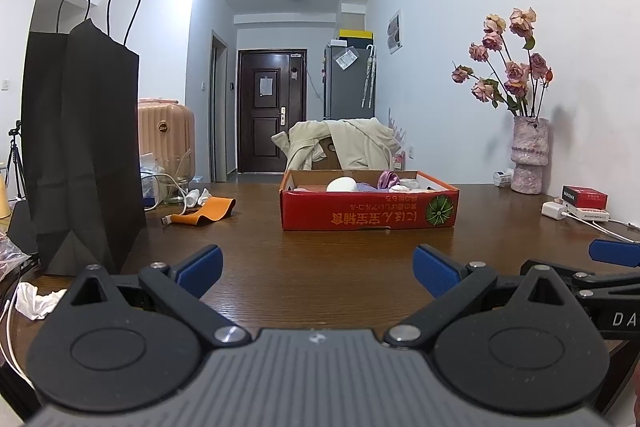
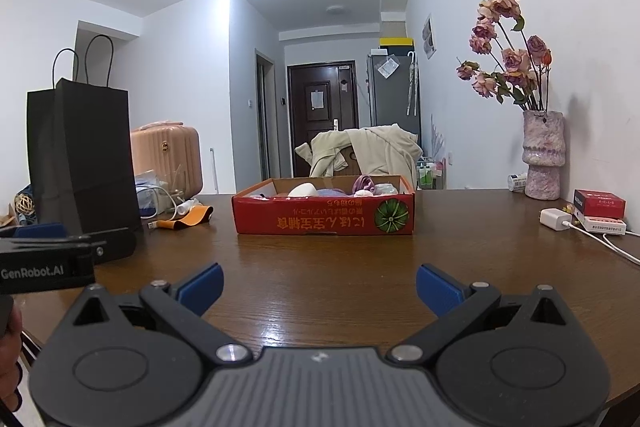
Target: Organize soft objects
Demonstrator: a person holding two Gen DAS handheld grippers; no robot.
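Left gripper [image 1: 318, 269] and right gripper [image 2: 319, 287]: both hovering over table [image 2: 320, 259], fingers spread, holding nothing. Red box [image 2: 324, 213]: sitting ahead, holding soft items [image 2: 362, 185].

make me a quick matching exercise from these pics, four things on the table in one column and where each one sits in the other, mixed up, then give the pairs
Things:
1. black paper bag
2. red cardboard box
3. pink vase of dried roses
4. orange strap

Places:
A. middle of the table, soft items inside
B. far right, against the wall
C. standing upright at the left edge
D. lying flat between the bag and the box

Pairs: 1-C, 2-A, 3-B, 4-D

Both the left gripper and the right gripper are open, holding nothing, short of the box.
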